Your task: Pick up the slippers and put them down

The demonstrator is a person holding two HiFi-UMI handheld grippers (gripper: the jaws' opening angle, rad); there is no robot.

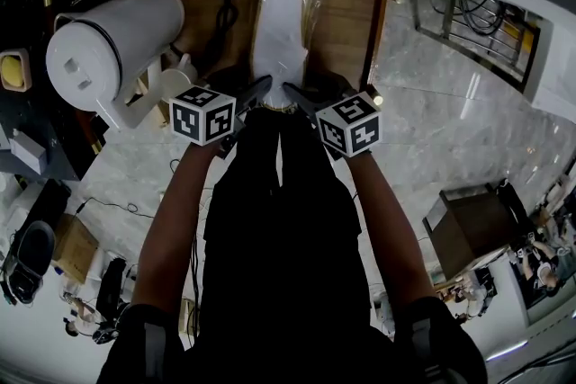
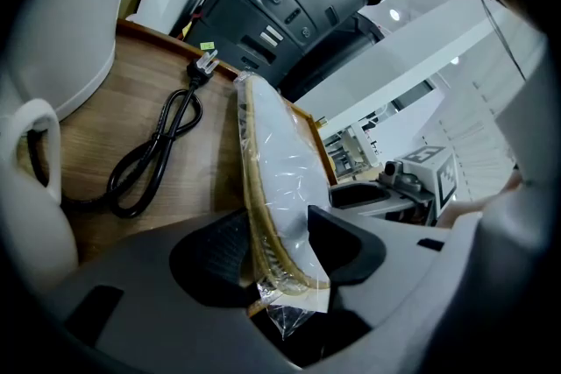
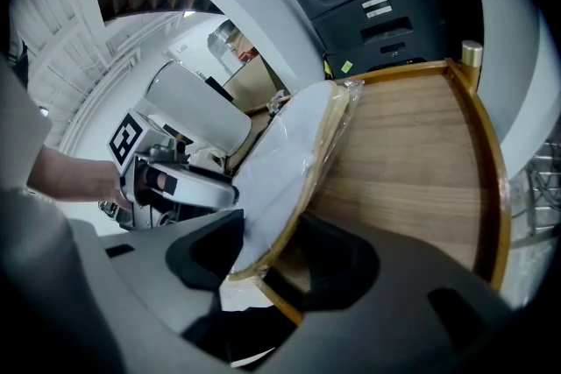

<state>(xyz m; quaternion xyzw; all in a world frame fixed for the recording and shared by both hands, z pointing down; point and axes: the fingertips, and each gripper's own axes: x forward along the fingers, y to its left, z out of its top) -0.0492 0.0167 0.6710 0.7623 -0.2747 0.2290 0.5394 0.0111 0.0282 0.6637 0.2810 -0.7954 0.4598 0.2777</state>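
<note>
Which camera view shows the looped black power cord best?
The left gripper view: the looped black power cord lies close and clear, plug included, on the wooden tabletop. The head view shows it small; the right gripper view misses it.

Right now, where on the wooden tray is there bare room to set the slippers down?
Free: the bare wood between the slippers and the right rim of the tray. Crowded: left of the slippers, where the cable lies and the white jug is close beside it.

Slippers (image 1: 281, 22) apparently on table (image 1: 346, 22); cable (image 1: 224, 12) left
</note>
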